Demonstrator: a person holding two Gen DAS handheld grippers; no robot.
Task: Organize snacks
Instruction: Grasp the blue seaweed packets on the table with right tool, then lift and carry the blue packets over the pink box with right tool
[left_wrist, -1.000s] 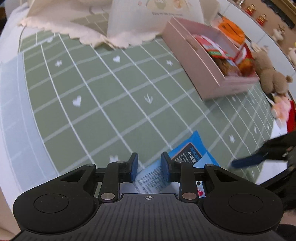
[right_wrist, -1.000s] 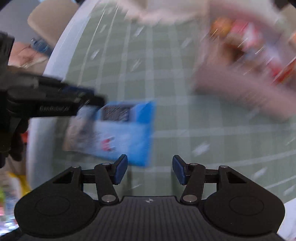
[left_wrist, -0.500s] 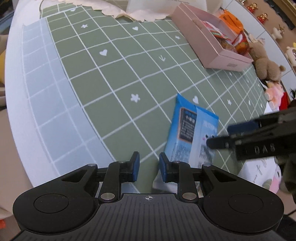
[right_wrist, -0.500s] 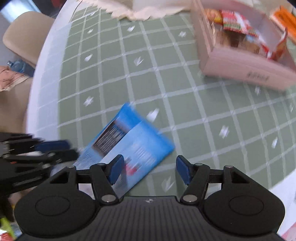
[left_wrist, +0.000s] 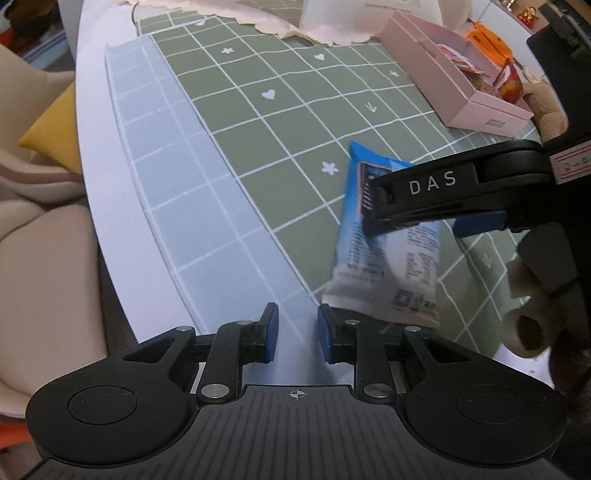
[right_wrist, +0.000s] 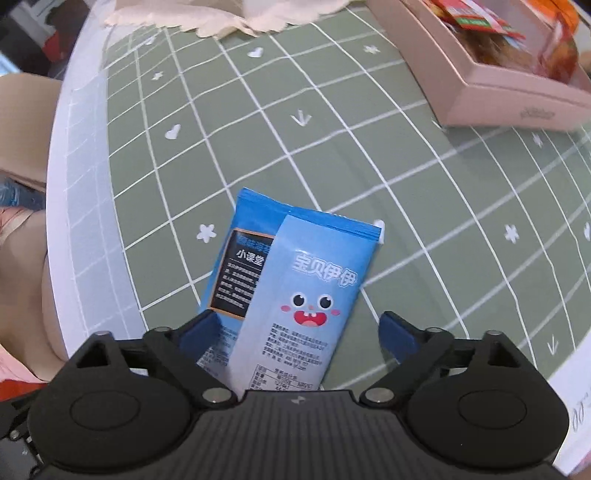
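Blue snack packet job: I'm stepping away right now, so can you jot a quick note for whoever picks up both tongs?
Right tongs: jaws opening, straddling the flat blue foil snack packet with the cartoon face, pads not pressing it.
Left tongs: nearly closed, nothing between them, near the table's edge.
The packet lies on the green checked tablecloth.
Done: the pink rectangular cardboard box already holds red snack packets.
Left: grip the blue packet and put it in the box.

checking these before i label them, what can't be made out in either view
- Blue snack packet: lower end hidden behind the right tool in the right wrist view; blurred, partly covered by that tool's finger in the left.
- Pink box: cut off by the frame edge, so its full contents are unseen.
- Packet's small print: too small to read.
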